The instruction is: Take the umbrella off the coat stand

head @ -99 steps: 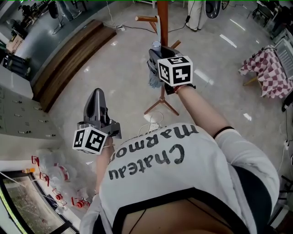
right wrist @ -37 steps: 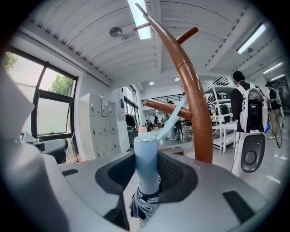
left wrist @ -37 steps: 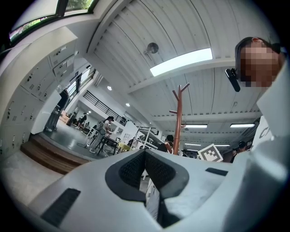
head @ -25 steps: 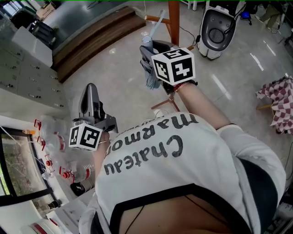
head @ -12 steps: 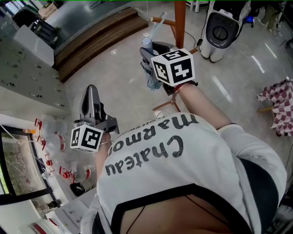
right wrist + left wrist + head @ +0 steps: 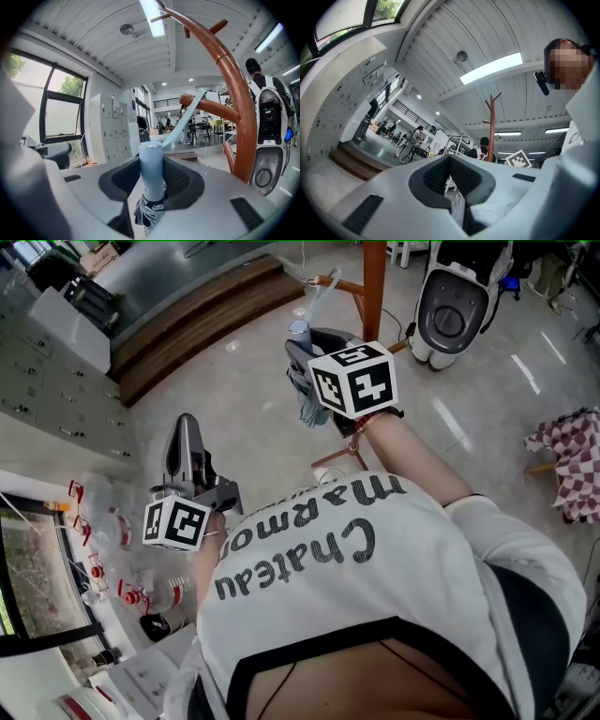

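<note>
My right gripper (image 6: 298, 348) is shut on the light blue handle (image 6: 300, 332) of a folded umbrella, whose grey-blue fabric (image 6: 307, 401) hangs below the jaws. In the right gripper view the handle (image 6: 151, 171) stands upright between the pads of my right gripper (image 6: 152, 164). A pale blue strap (image 6: 185, 123) runs from it up to a peg (image 6: 211, 107) of the brown wooden coat stand (image 6: 240, 117). The strap (image 6: 316, 298) is still looped over that peg (image 6: 328, 282), close to the pole (image 6: 374, 277). Lower left, my left gripper (image 6: 186, 426) is shut and holds nothing, as the left gripper view (image 6: 450, 161) also shows.
A white and black machine (image 6: 450, 301) stands right of the stand. Further right is a checked cloth (image 6: 567, 451). Along the left run a wooden step (image 6: 187, 315) and grey lockers (image 6: 47, 399). Red-capped bottles (image 6: 103, 568) lie at the lower left, and a white cable (image 6: 328, 470) by the stand's feet.
Since four seconds ago the head view has swung, so the stand sits further up and right. Over the last second both grippers have stayed put; the right one still holds the umbrella.
</note>
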`<control>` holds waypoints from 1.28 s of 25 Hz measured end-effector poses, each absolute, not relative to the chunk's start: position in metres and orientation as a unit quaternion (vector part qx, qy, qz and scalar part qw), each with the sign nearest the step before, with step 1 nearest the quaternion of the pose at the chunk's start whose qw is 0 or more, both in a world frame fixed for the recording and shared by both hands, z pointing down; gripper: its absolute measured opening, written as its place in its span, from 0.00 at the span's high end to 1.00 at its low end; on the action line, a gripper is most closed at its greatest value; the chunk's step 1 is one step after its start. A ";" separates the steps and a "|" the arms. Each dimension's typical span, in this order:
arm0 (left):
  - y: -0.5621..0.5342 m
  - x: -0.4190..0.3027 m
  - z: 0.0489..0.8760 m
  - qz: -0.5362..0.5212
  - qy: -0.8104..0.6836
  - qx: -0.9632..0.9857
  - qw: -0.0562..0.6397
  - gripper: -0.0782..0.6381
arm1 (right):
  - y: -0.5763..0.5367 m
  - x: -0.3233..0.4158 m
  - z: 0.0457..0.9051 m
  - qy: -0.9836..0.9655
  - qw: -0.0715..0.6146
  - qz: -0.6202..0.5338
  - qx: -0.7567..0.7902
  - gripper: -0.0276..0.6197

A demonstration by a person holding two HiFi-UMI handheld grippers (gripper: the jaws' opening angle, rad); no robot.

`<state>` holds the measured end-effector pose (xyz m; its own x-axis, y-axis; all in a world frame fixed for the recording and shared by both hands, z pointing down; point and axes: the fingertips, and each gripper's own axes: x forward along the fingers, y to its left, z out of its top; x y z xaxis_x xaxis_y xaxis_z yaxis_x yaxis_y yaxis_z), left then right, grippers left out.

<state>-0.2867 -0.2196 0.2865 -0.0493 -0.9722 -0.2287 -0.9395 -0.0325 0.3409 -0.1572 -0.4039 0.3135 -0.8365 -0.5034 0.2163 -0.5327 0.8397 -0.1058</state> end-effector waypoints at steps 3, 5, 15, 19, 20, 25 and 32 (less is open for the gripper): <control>-0.217 -0.286 0.287 -0.207 -0.695 0.687 0.040 0.86 | -0.401 -0.158 0.312 -0.956 0.088 0.080 0.268 0.71; -0.216 -0.287 0.287 -0.207 -0.697 0.686 0.040 0.86 | -0.400 -0.159 0.312 -0.957 0.087 0.079 0.265 0.71; -0.208 -0.292 0.288 -0.208 -0.700 0.682 0.040 0.86 | -0.393 -0.164 0.313 -0.958 0.096 0.073 0.261 0.71; -0.204 -0.293 0.288 -0.209 -0.700 0.681 0.040 0.86 | -0.390 -0.165 0.313 -0.958 0.099 0.072 0.259 0.71; -0.204 -0.293 0.288 -0.209 -0.701 0.681 0.040 0.86 | -0.389 -0.165 0.313 -0.958 0.099 0.072 0.258 0.71; -0.198 -0.292 0.286 -0.211 -0.701 0.680 0.038 0.86 | -0.384 -0.165 0.311 -0.960 0.100 0.067 0.254 0.71; -0.191 -0.294 0.286 -0.215 -0.702 0.679 0.037 0.86 | -0.378 -0.167 0.307 -0.960 0.100 0.065 0.254 0.71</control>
<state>-0.2939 -0.1912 0.2856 -0.0766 -0.9677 -0.2401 -0.9362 -0.0130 0.3511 -0.1665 -0.3782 0.3070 -0.8515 -0.4737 0.2249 -0.4998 0.8629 -0.0750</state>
